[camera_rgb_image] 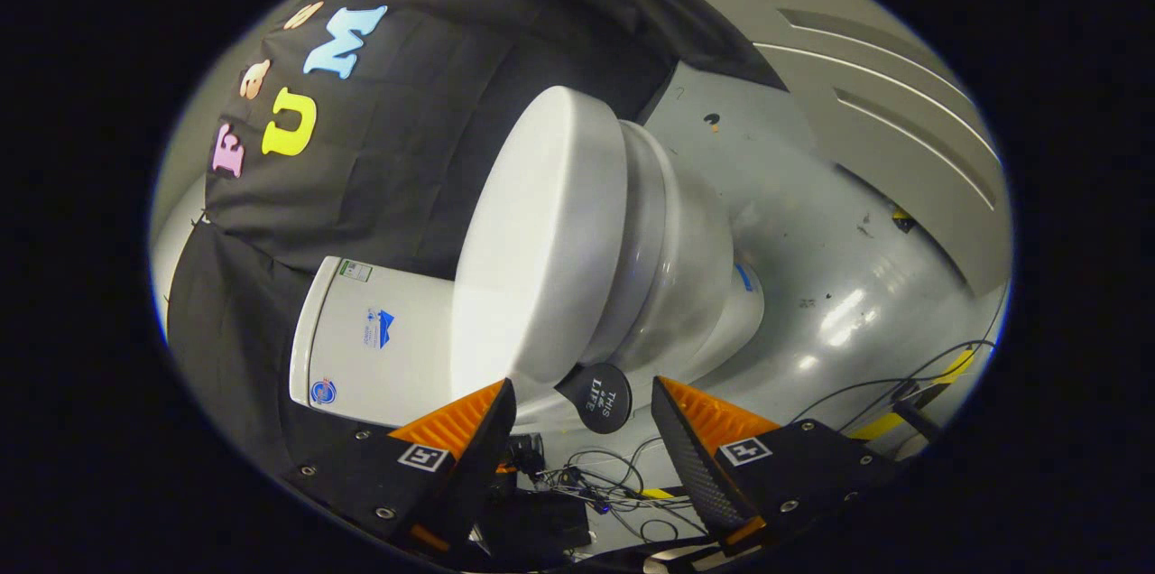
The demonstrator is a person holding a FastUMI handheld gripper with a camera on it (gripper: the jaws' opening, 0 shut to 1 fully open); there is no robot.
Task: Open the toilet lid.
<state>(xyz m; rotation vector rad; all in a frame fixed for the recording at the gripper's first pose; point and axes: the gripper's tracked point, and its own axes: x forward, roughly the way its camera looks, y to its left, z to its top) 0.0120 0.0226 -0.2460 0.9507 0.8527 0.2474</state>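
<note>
lid looks stiff, glossy and slippery, still closed on the toilet; we judge its rim the best hold. gripper jaws stand wide apart, holding nothing.

- Grey floor all round here, glossy, catching bright glare patches and marked with a few dark scuffs.
- Black cloth wall hanging behind, creased, draped right down to the floor.
- A round black disc with white lettering sits low, just above a tangle of thin black cables.
- More cable loops away across the floor toward a yellow-and-black striped strip.
- A pale grey panel with long recessed slots rises beyond the cloth.
- One dark spot on the floor near the cloth's hem.
</note>
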